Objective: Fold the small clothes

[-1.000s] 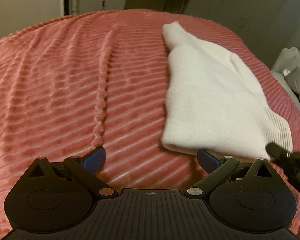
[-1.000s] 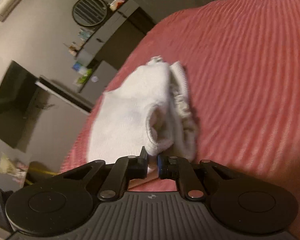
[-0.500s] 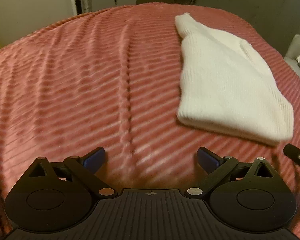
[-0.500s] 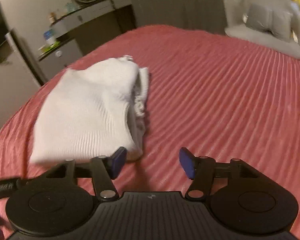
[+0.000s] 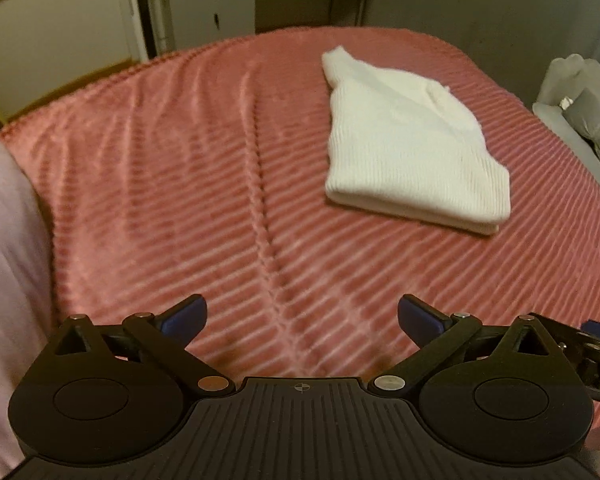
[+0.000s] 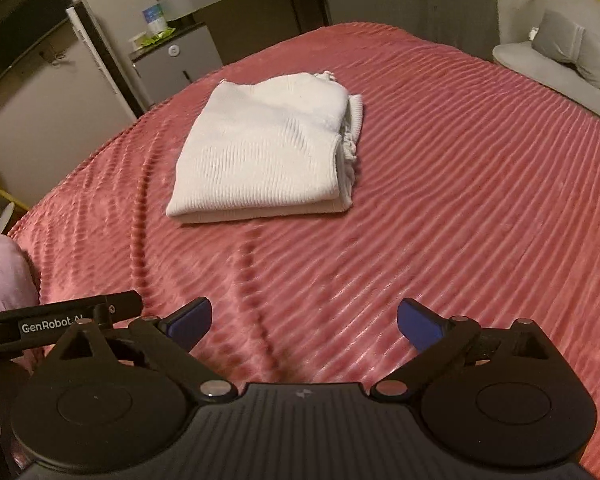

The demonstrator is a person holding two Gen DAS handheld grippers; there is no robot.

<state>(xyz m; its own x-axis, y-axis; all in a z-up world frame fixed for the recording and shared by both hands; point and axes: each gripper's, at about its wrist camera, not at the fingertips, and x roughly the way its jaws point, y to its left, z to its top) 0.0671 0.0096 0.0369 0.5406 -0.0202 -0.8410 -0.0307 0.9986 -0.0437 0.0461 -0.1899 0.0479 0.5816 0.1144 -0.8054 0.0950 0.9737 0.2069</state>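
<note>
White knit garment [image 6: 268, 148], ruffled edge only in right view.

The folded white garment [image 6: 264, 152] was a soft, matt ribbed knit. Under it the pink bedspread [image 6: 460, 200] looked plush, corded in raised ridges with a faint sheen. The left gripper [image 5: 302, 320] was matt black plastic, its pads [image 5: 184, 318] smooth blue.
</note>
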